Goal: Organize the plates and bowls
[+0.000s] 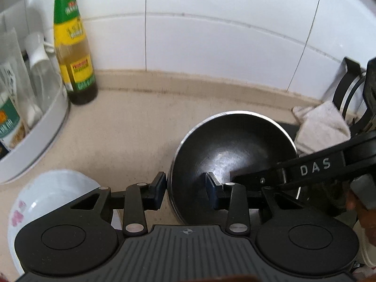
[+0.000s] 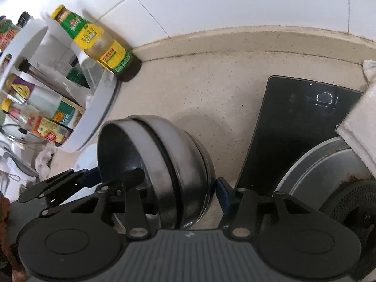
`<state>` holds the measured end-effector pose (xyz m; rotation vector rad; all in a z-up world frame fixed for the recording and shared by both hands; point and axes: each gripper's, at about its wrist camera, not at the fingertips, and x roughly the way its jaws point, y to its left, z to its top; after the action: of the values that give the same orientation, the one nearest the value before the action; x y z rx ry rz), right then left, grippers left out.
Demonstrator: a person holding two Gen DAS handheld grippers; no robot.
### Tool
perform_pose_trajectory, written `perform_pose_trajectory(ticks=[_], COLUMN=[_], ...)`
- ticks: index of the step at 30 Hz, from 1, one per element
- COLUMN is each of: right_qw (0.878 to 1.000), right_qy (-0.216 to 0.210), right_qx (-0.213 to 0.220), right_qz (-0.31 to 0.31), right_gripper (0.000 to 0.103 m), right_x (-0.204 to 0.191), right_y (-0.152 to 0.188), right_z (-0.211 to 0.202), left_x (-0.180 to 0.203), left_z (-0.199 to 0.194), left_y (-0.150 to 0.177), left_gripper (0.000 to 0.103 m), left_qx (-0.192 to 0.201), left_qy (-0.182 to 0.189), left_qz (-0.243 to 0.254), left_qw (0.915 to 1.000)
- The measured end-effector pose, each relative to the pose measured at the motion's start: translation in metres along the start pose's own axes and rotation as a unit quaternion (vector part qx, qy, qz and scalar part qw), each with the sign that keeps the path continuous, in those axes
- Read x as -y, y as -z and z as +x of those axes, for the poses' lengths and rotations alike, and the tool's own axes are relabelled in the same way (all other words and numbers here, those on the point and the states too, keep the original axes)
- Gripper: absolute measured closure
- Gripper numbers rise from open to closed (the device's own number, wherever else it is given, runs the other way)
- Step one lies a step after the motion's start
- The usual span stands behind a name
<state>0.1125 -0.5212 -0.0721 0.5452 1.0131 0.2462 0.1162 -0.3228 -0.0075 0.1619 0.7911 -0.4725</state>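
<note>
Black bowls (image 1: 231, 155): nested stack on the surface (image 1: 131, 136); left gripper (image 1: 185, 188) and right gripper (image 2: 174, 183) fingers each clamp its rim. White bowl (image 1: 50, 188) apart; probably unsorted.

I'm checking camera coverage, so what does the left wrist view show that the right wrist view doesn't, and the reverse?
Only left wrist: the pink flowers on the white bowl beside the left gripper. Only right wrist: a black glass panel and a metal pan, right of the right gripper. Both: the black bowls, gripped at the rim by both grippers, the sauce bottle and the white organizer.
</note>
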Motion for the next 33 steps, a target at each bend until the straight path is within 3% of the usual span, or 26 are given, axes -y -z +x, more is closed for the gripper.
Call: perform_pose_trajectory(ticks=[12,13,16,20,24,28,30,33], right_qw=[0.999,0.999,0.999,0.997,0.997,0.998,0.998,0.998], right_qy=[0.024,0.025,0.044,0.069,0.069,0.053,0.057,0.059], right_qx=[0.024,0.024,0.018,0.025,0.024,0.013,0.002,-0.004], right_qz=[-0.011,-0.015,-0.024,0.008,-0.001,-0.002,-0.014,-0.024], right_gripper=[0.065,0.073,0.08,0.079,0.076,0.068,0.063,0.062], right_x=[-0.045,-0.049,-0.054,-0.043,-0.04,-0.039,-0.04,-0.038], right_y=[0.013,0.013,0.012,0.009,0.009,0.0,-0.002,0.0], right_z=[-0.019,-0.018,-0.004,0.007,0.004,0.011,0.018,0.022], left_x=[-0.009,-0.01,-0.024,-0.061,-0.081,-0.072,-0.06,-0.05], left_z=[-0.049,-0.05,-0.038,-0.042,-0.067,-0.079,-0.077,-0.071], left_y=[-0.003,-0.002,0.0,0.005,0.031,0.075,0.09,0.084], left_gripper=[0.06,0.061,0.071,0.069,0.054,0.049,0.047,0.047], left_qx=[0.063,0.064,0.039,0.023,0.038,0.042,0.065,0.09], left_qy=[0.016,0.02,0.029,0.054,0.077,0.084,0.062,0.046], left_qz=[0.027,0.032,0.016,-0.033,-0.044,-0.007,0.025,0.044], left_qw=[0.9975,0.9972,0.9987,0.9977,0.9953,0.9956,0.9957,0.9939])
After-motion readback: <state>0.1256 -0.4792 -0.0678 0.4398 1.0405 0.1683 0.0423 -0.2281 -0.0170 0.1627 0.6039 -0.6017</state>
